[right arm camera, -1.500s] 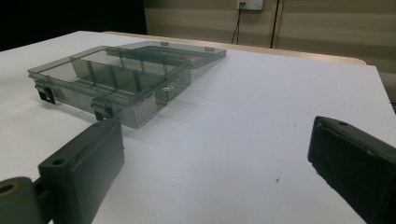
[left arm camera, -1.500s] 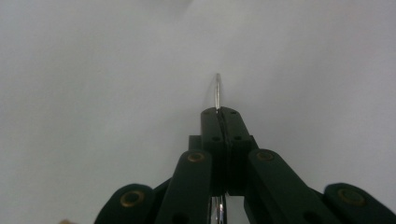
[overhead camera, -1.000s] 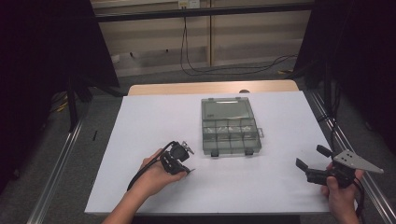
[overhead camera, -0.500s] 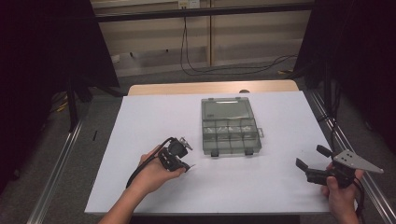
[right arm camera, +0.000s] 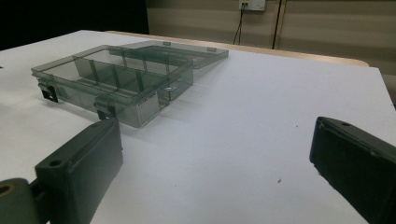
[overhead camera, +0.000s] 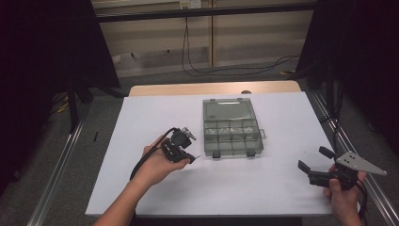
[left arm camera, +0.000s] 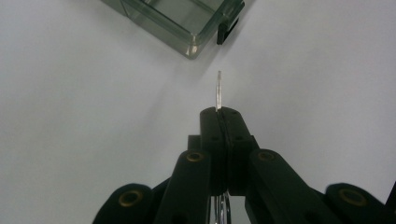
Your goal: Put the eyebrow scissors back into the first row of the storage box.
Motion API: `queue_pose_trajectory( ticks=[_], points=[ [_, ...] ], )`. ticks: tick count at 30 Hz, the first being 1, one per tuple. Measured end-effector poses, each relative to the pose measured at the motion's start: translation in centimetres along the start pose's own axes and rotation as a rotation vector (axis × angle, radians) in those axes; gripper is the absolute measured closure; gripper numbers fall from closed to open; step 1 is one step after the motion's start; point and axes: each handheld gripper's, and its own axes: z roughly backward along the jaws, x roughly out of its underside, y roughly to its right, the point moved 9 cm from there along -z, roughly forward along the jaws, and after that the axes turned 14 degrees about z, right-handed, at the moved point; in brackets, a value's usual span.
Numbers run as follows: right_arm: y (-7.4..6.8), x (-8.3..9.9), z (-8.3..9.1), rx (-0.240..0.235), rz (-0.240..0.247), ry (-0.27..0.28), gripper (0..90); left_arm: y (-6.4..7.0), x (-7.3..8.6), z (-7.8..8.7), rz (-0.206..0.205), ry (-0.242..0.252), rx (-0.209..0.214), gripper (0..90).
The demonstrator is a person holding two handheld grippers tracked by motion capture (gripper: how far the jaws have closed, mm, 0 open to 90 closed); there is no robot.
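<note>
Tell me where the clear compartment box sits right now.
In the high view the clear compartment box sits lid-open at the middle of the white table, just right of the left hand-held gripper and far left of the right hand-held gripper.

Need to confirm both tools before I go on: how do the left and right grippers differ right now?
The left gripper has its jaws shut on a thin metal piece; the right gripper is open and holds nothing. The left one sits close to the front left corner of the clear compartment box, the right gripper far off by the table's right edge. Both are hand-held above the white table.
</note>
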Motion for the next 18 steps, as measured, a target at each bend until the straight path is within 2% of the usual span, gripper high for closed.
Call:
queue_pose_trajectory(
  ticks=[4, 12, 15, 18],
  points=[
    [-0.1, 0.0, 0.0, -0.006, 0.003, 0.001, 2.2, 0.0, -1.1, 0.4, -0.015, 0.015, 0.001, 89.5],
    [-0.1, 0.0, 0.0, -0.003, 0.006, 0.004, 2.3, 0.2, -2.7, 0.2, -0.008, 0.028, 0.022, 89.5],
    [0.0, 0.0, 0.0, -0.004, 0.006, 0.005, 2.2, 0.2, -3.3, 0.0, -0.018, 0.029, 0.003, 89.5],
    [-0.1, 0.0, 0.0, -0.003, 0.003, 0.004, 2.3, 0.2, -3.8, -0.1, -0.028, 0.029, 0.011, 89.4]
  ],
)
